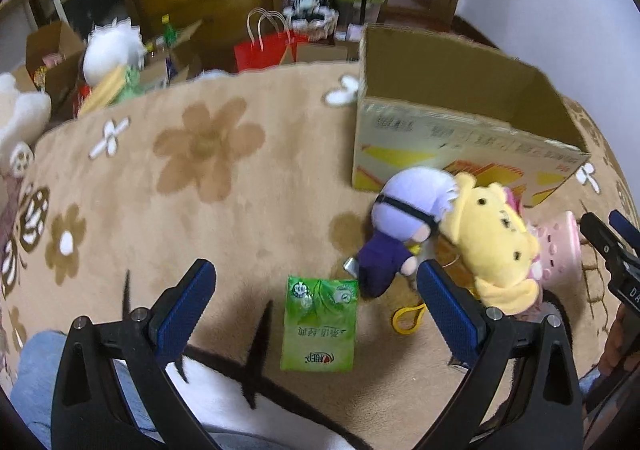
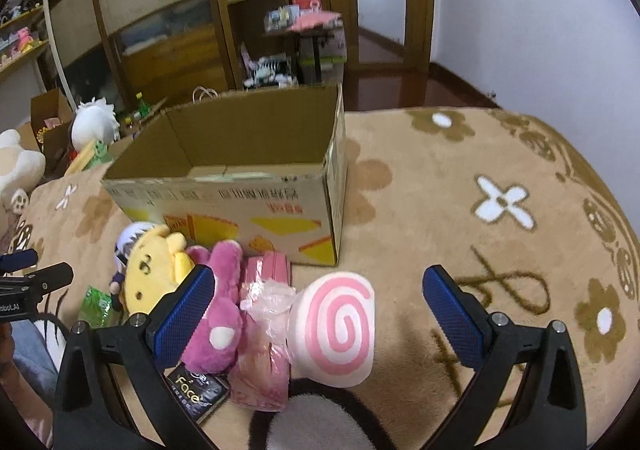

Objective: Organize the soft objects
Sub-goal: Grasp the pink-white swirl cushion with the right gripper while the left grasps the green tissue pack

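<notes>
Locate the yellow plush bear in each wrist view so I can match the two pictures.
Left wrist view: yellow plush bear lies right of centre, against the purple-clothed doll, below the cardboard box.
Right wrist view: yellow plush bear lies at lower left, beside the pink plush, below the same box.
Shared landmark: the cardboard box.

Black gripper (image 1: pixel 316 286) frames, blue textured pads (image 1: pixel 188 302)
</notes>
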### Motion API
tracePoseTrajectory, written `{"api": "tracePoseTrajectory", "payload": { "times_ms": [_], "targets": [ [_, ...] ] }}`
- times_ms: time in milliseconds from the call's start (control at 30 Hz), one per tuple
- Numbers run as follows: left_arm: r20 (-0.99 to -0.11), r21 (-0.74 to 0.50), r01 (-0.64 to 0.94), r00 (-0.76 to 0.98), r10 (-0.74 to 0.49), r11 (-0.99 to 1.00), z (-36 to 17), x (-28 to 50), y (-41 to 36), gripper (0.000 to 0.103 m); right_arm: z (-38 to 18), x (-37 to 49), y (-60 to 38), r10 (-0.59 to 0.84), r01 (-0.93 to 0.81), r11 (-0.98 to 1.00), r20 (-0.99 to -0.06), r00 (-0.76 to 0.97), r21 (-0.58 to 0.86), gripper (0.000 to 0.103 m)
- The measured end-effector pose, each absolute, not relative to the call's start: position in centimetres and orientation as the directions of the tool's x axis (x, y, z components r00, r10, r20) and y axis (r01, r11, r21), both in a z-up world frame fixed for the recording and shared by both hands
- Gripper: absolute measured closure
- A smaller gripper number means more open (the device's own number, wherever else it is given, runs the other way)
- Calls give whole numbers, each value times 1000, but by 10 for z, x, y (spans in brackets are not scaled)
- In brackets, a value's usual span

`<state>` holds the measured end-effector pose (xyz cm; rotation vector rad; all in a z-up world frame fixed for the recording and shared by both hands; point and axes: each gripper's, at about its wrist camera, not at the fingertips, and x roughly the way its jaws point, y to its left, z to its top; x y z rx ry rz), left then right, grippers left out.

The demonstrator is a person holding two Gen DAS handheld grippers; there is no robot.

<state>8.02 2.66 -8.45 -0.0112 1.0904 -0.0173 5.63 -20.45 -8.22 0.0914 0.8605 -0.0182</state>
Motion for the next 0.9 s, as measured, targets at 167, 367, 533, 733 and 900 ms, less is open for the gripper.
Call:
{"api": "tracePoseTrajectory", "payload": {
  "times_ms": [167, 367, 533, 733, 900],
  "targets": [
    [-922, -67, -52, 385, -42, 996, -104, 92, 38, 3, -101, 68, -211, 45, 63, 992, -789, 613, 105, 0],
    [-952, -83, -111, 302, -46, 990, -125, 102, 46, 3, -123, 83, -219, 77, 84, 985, -820, 567, 151, 0],
    [-971, -75, -124, 237, -44, 990, -141, 107, 49, 3, -137, 90, -222, 108, 91, 979, -841, 530, 183, 0],
    [-983, -68, -139, 178, -43, 988, -157, 112, 55, 3, -149, 94, -222, 144, 92, 972, -859, 491, 215, 5],
    [-991, -51, -142, 128, -33, 988, -172, 118, 57, 3, -156, 97, -225, 176, 97, 964, -870, 460, 246, 9]
  ]
}}
